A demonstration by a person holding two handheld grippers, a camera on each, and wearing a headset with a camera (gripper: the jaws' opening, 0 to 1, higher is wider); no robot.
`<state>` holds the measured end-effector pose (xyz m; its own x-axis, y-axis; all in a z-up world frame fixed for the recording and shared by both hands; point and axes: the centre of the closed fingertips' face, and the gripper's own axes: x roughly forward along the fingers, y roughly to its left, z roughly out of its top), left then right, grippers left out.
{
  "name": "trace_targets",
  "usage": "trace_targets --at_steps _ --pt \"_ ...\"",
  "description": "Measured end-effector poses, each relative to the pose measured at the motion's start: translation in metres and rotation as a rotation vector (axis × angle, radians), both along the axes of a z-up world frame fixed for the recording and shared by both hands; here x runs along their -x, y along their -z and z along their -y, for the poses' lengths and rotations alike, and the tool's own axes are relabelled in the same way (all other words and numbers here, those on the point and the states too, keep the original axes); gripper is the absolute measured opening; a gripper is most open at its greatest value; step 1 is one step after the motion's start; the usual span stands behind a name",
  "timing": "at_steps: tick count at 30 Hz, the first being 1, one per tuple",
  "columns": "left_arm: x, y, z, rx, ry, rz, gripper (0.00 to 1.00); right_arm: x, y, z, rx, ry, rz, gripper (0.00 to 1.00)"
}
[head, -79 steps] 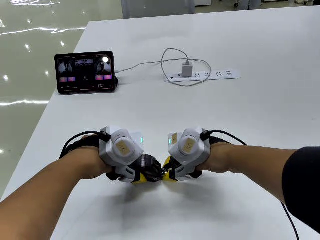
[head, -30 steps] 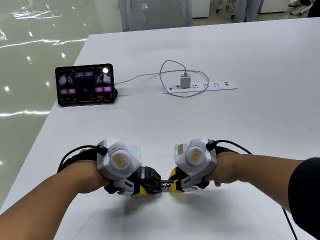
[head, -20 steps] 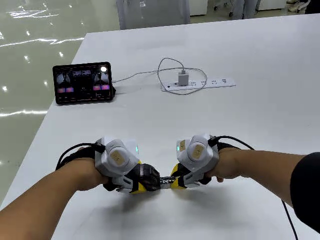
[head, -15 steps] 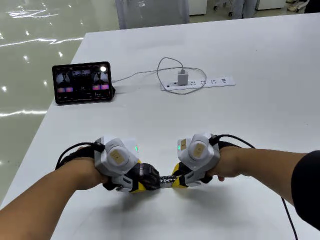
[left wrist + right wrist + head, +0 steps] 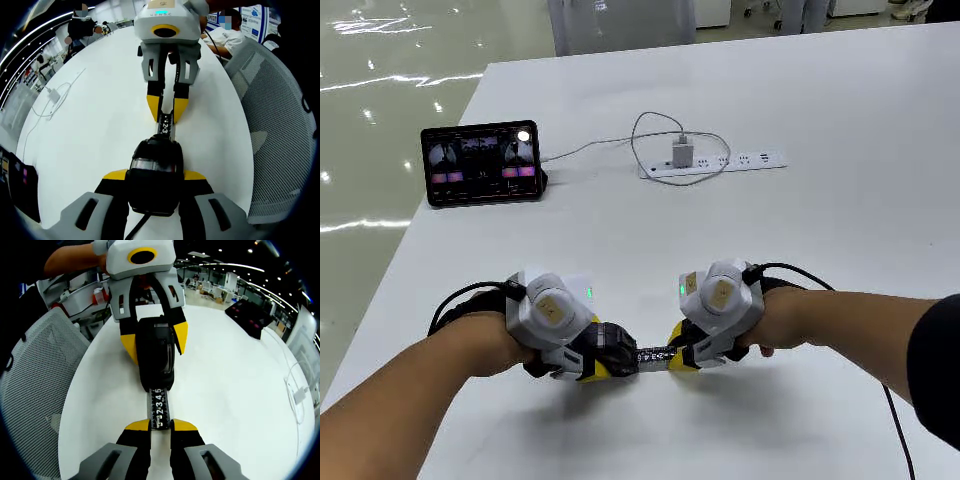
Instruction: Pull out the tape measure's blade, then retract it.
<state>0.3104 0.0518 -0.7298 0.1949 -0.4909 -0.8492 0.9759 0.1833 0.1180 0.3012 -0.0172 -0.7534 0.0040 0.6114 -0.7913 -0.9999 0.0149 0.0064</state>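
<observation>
Tape measure (image 5: 156, 352): its black case sits clamped between the yellow-tipped jaws of the left gripper (image 5: 155, 175), which close on its two sides, low over the white table (image 5: 620, 240); whether it touches the top I cannot tell. A short stretch of blade (image 5: 158, 407), its numbers reading to 5, runs straight out of the case to the right gripper (image 5: 160, 426), whose jaws are pinched almost together on the blade's end. The grippers face each other tip to tip, near but apart, the blade bridging the gap. Well behind them on the table are a tablet (image 5: 480, 163) and a power strip (image 5: 720, 162).
</observation>
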Motion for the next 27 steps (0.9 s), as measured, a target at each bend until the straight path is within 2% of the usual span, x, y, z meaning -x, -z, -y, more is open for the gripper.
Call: trace_targets --at_steps 27 --pt "-0.001 0.0 -0.001 0.004 -0.004 0.002 0.33 -0.002 0.001 0.017 0.019 0.014 -0.008 0.1"
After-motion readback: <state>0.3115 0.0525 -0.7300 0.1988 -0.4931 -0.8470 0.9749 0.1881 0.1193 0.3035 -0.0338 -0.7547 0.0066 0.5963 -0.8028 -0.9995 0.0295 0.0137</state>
